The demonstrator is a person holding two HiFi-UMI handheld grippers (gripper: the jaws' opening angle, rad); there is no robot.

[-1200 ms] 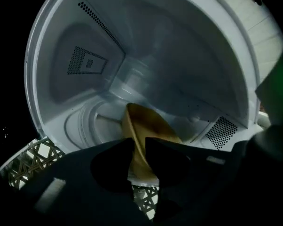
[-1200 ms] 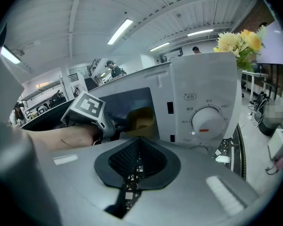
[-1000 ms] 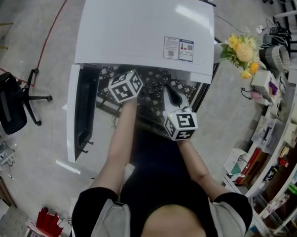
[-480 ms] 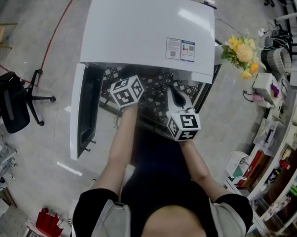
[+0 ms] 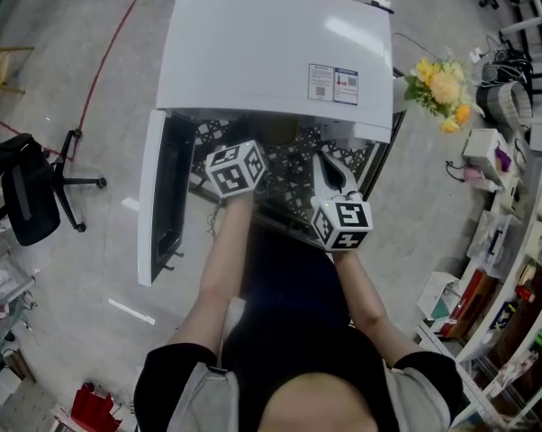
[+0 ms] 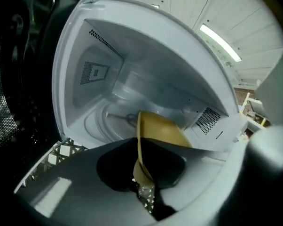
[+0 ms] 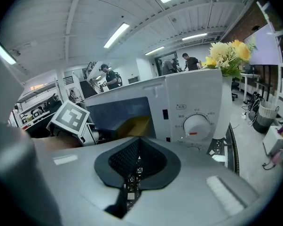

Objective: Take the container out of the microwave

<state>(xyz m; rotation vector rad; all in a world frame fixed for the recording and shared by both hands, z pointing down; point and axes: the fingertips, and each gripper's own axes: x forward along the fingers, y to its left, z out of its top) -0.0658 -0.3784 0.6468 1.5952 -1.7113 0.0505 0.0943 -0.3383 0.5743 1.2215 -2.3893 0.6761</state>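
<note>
A tan container hangs tilted in the mouth of the white microwave, just in front of the cavity and its glass turntable. My left gripper is shut on the container's near rim. In the head view only its marker cube shows, at the microwave's opening. My right gripper is shut with nothing in it and stays outside, before the control panel and its dial. From the right gripper view, the container shows as a yellow patch in the opening.
The microwave door stands swung open at the left. A bunch of yellow flowers stands right of the microwave. An office chair is on the floor at the left, and cluttered shelves line the right side.
My left gripper has drawn back a little from the microwave opening toward the person, the container still in it. The right gripper has barely moved.
</note>
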